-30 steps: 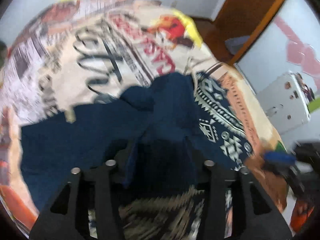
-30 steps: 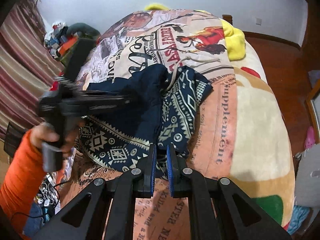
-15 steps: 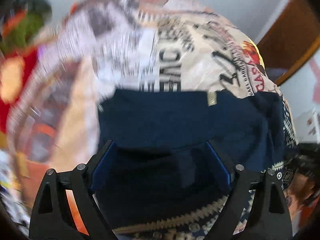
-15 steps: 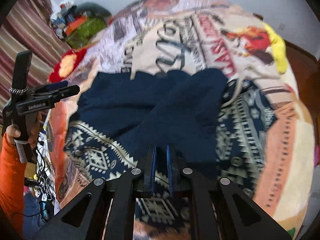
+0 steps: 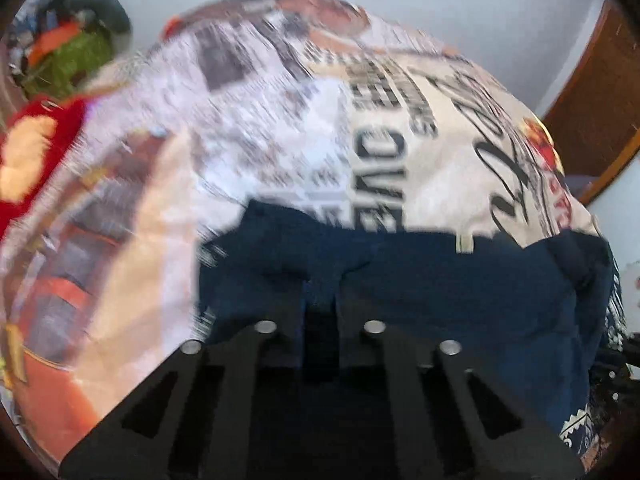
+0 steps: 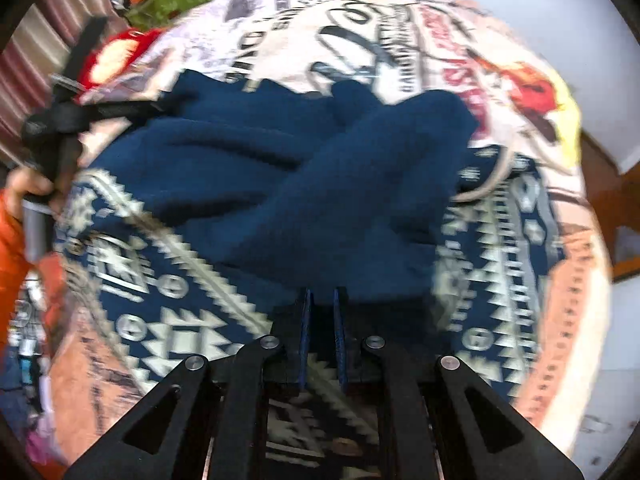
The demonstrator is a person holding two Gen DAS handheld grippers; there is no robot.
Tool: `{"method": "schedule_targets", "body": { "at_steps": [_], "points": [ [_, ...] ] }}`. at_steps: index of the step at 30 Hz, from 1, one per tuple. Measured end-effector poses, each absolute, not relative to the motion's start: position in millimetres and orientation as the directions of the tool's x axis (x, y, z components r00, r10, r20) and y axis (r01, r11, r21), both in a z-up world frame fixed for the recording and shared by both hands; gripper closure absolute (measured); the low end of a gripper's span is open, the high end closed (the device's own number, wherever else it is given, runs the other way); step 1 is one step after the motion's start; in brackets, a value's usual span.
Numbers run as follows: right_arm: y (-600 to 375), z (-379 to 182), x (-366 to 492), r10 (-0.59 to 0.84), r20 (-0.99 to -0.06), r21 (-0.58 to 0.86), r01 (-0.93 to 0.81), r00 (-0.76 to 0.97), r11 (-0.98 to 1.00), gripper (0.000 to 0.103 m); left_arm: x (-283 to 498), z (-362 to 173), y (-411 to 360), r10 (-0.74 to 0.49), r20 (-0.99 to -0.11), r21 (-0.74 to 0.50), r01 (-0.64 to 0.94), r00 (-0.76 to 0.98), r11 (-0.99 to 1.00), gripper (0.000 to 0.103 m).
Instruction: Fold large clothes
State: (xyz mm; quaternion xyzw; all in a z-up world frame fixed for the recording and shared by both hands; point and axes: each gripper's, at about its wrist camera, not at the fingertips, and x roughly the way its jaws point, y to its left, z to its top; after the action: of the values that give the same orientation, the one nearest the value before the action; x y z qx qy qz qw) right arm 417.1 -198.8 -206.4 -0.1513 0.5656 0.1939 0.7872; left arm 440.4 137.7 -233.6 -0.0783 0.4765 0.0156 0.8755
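Note:
A large navy garment with a white geometric pattern (image 6: 280, 184) lies bunched on the bed; it also shows in the left wrist view (image 5: 460, 280). My left gripper (image 5: 320, 300) is shut on a fold of its plain navy fabric near the left edge. It appears in the right wrist view (image 6: 80, 112) at the garment's far left corner. My right gripper (image 6: 322, 300) is closed over the garment's near edge, with a narrow gap between the blue pads and navy cloth in it.
The bed is covered by a printed blanket (image 5: 380, 120) with newspaper-style lettering. A red and yellow cushion (image 5: 24, 152) and a green heap (image 5: 76, 52) sit beyond the bed's left side. A wooden door (image 5: 600, 92) stands at the right.
My left gripper closed from wide open onto the navy fabric. My right gripper moved closer in over the garment, and the garment is spread wider to the left.

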Motion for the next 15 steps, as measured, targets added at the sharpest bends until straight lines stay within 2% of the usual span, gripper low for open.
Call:
{"method": "schedule_targets", "body": {
  "at_steps": [3,7,9,11,13,15],
  "points": [
    [-211,-207,414,0.124,-0.947,-0.037,-0.485,0.296,0.874,0.097,447,-228,152,0.071,-0.825,-0.045,-0.191,0.56,0.98,0.094],
    [-223,-208,413,0.111,-0.946,-0.045,-0.461,0.305,0.886,0.097,453,-242,145,0.06,-0.876,-0.003,-0.13,0.479,0.992,0.094],
    [-226,-206,412,0.115,-0.945,-0.037,-0.452,0.305,0.891,0.097,443,-234,138,0.071,-0.874,0.031,-0.089,0.481,0.996,0.094],
    [-229,-201,415,0.117,-0.944,-0.033,-0.439,0.309,0.898,0.097,426,-219,137,0.04,-0.866,0.013,-0.058,0.498,0.998,0.092],
    [-232,-196,415,0.12,-0.943,-0.019,-0.408,0.311,0.913,0.096,407,-199,136,-0.018,-0.858,-0.029,-0.013,0.513,0.999,0.081],
    [-229,-187,415,0.126,-0.943,0.003,-0.374,0.307,0.927,0.096,391,-180,137,-0.06,-0.847,-0.063,0.012,0.528,0.998,0.054]
  ]
}}
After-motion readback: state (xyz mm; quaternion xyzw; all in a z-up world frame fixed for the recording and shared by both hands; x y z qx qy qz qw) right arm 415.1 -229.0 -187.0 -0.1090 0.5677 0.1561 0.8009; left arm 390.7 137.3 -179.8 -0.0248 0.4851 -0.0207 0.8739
